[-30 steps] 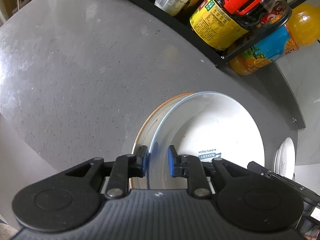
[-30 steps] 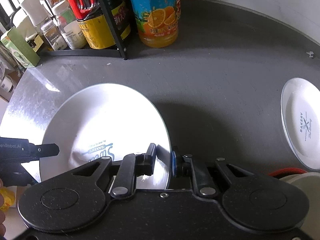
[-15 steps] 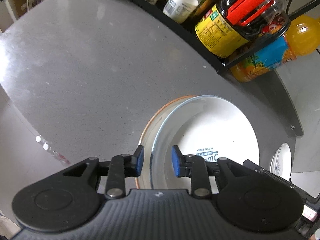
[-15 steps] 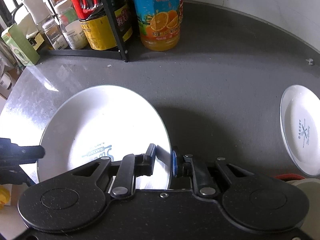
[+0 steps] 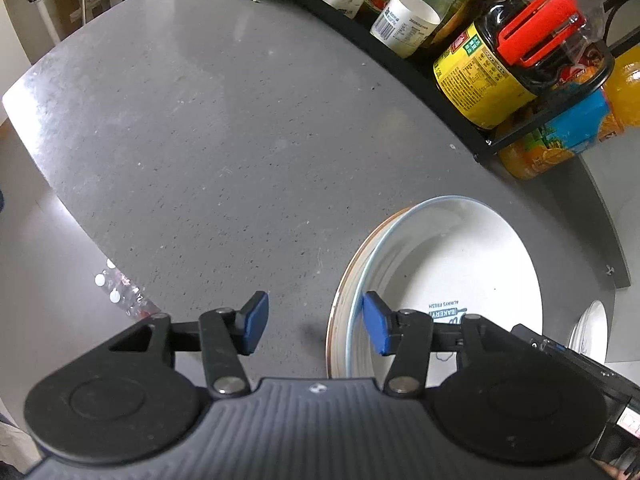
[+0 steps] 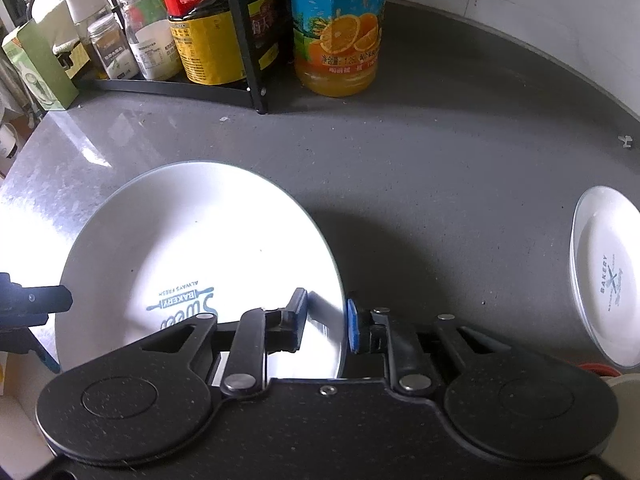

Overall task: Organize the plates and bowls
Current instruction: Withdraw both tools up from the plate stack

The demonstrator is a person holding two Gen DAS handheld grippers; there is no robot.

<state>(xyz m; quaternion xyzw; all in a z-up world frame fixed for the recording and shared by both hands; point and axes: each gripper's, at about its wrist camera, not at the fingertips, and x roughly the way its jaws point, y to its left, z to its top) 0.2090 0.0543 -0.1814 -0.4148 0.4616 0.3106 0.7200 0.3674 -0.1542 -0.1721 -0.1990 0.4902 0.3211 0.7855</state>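
Fingers of the right gripper straddle the near rim of the white plate, one inside the rim and one outside; they look pinched on that edge, though contact on the outer pad is hard to confirm. The left gripper has its blue fingers spread wide, gripping nothing; its right-hand finger sits just over the plate's rim and its left-hand finger is out over bare stone. In the left wrist view the white plate rests on top of an orange-rimmed plate, whose edge peeks out just beside that finger. Glazed ceramic like this will likely feel stiff, fairly heavy and slick, and it would chip if dropped, so the rim is the sensible place to hold it, pinched deep. Held by one edge only, it would probably tilt or slip. Beyond the fingers, the grey speckled tabletop is hard and flat. Off to the right of the right gripper, well apart, lies a smaller white plate. Farther ahead stands a black rack of sauce bottles and jars with an orange juice bottle just beside it.
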